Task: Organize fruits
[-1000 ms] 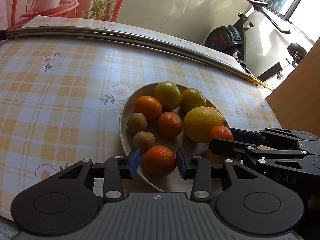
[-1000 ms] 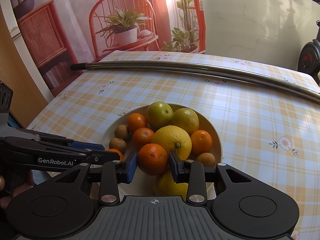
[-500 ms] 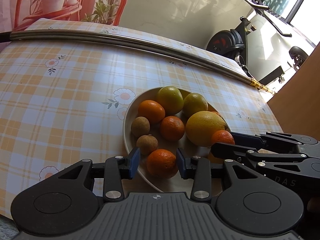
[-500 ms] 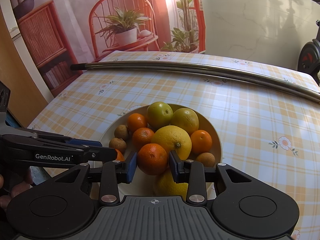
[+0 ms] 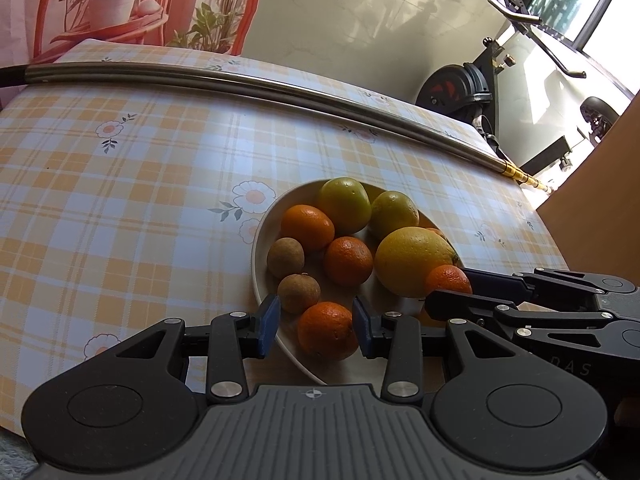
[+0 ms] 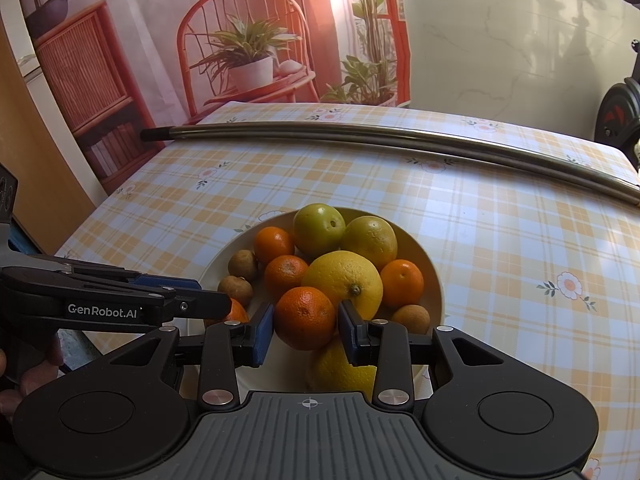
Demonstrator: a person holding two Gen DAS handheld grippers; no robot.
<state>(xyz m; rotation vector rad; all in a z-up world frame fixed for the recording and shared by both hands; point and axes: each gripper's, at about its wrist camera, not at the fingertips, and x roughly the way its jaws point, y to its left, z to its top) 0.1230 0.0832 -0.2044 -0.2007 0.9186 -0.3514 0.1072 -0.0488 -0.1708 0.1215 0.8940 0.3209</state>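
Covering the desk [image 5: 120, 208] is a glossy cloth of orange, white and pale-blue checks dotted with small daisies. A long metal pole [image 5: 280, 88] lies across its far side, in the upper half of both views. Behind it, at upper left, hangs a printed backdrop [image 6: 240, 40] of a red rattan chair and potted plants; an exercise bike [image 5: 472, 88] stands by bright windows at upper right of the left view.

A cream bowl [image 6: 434, 276] of fruit sits low and centre on the desk. The right gripper [image 6: 306, 328] has its jaws closed on a tangerine [image 6: 305, 318], the blue pads touching both sides. The left gripper [image 5: 314, 326] has its jaws open around another orange tangerine [image 5: 327, 330] at the bowl's near edge, with gaps on either side.
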